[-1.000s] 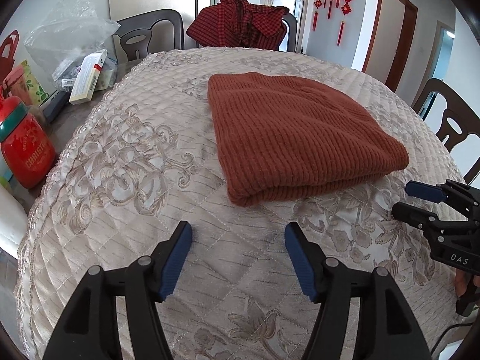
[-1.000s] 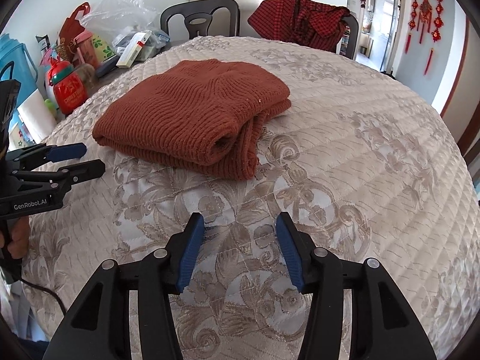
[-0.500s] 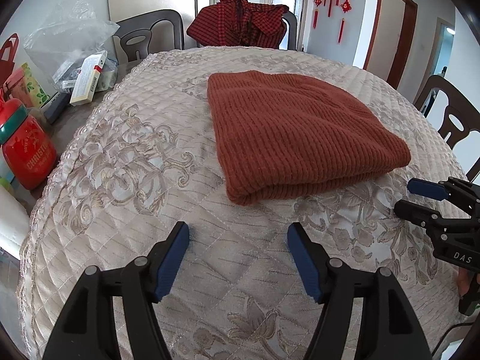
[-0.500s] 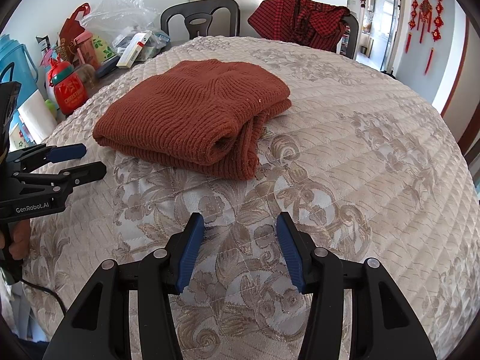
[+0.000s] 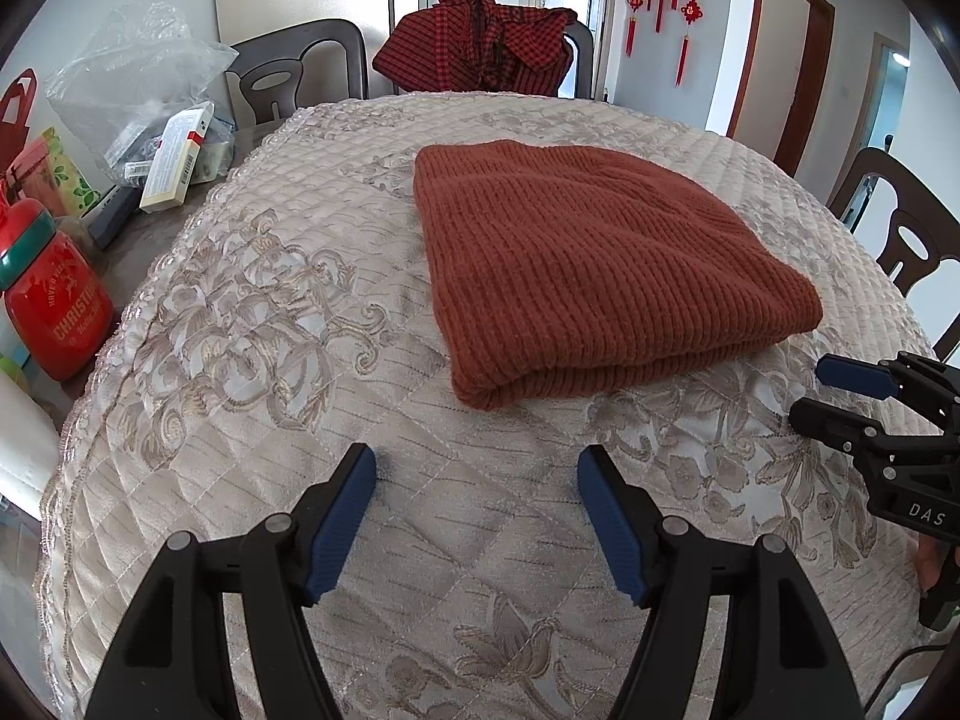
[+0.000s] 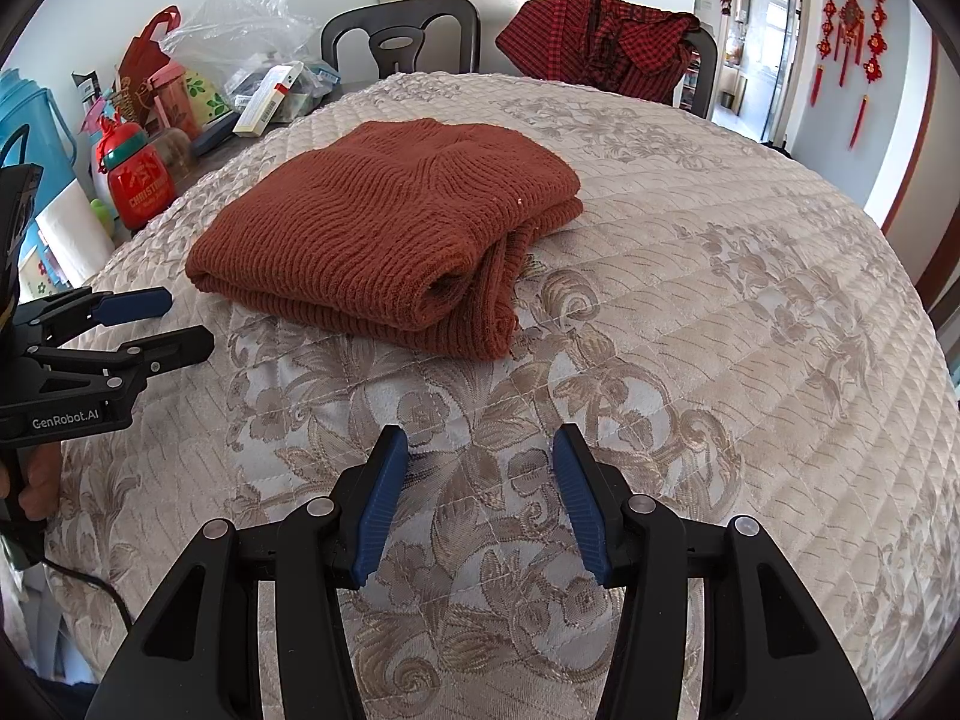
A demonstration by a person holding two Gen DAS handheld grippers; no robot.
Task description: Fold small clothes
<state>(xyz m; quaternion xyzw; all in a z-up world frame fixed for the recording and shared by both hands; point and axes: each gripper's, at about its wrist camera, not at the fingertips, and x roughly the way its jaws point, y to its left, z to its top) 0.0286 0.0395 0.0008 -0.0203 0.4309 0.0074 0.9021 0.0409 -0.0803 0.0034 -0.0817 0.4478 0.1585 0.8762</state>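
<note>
Your rust-brown knitted sweater (image 5: 600,267) already lies folded into a compact, layered rectangle near the middle of the quilted surface (image 5: 252,324) — judging by that, this garment looks finished, or close to it. In the right wrist view the near end still shows loose rolled layers, so you might tidy that edge.

Both tools hang back from it, holding nothing: your left gripper (image 5: 477,516) has its jaws wide apart over bare cloth, and your right gripper (image 6: 480,498) likewise.

What may remain is the red checked garment (image 6: 606,39) draped over a chair behind the surface — unfolded.

As for containers: a clear plastic bag (image 5: 129,84) at the left edge holds small boxes; beside it stands a red lidded jar (image 5: 51,291), contents hidden.
</note>
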